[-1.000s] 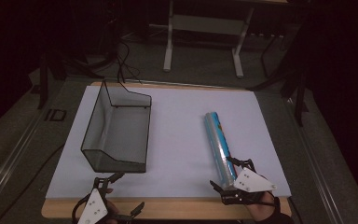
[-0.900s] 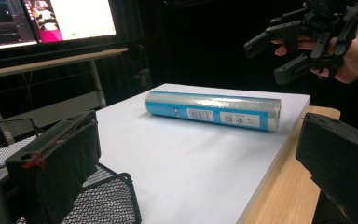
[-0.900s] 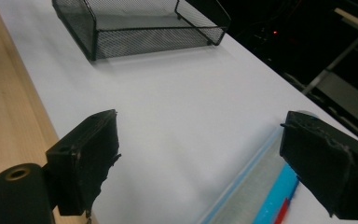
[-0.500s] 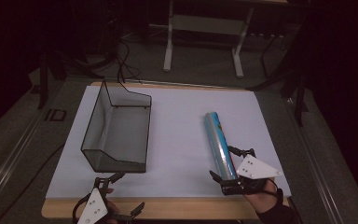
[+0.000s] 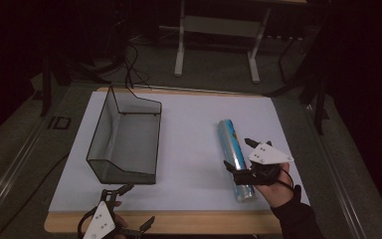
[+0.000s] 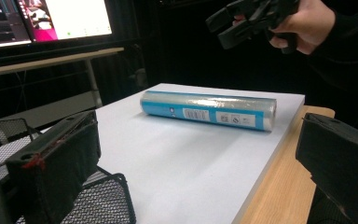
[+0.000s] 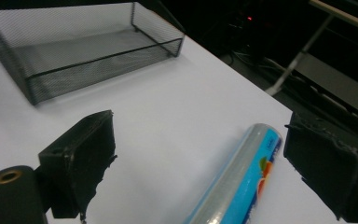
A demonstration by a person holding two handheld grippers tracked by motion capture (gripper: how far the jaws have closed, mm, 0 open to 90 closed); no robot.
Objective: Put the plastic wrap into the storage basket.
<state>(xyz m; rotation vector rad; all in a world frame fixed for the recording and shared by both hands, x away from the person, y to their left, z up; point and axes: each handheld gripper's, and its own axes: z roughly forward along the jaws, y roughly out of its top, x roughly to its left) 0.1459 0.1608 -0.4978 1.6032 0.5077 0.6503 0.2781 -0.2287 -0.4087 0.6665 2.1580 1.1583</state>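
A black wire-mesh tray (image 5: 124,144) sits on the left half of the white sheet (image 5: 189,129) covering the wooden table (image 5: 179,221), with monitors (image 6: 51,21) glowing beyond its edge.

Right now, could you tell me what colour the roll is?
Blue and silvery roll, clearest in the left gripper view.

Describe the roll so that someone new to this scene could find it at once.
Look at the white mat covering the table. The roll lies on its right half, apart from the black mesh basket on the left, with the right tongs open above it. It is the only cylinder: shiny, clear-wrapped, with a blue label.
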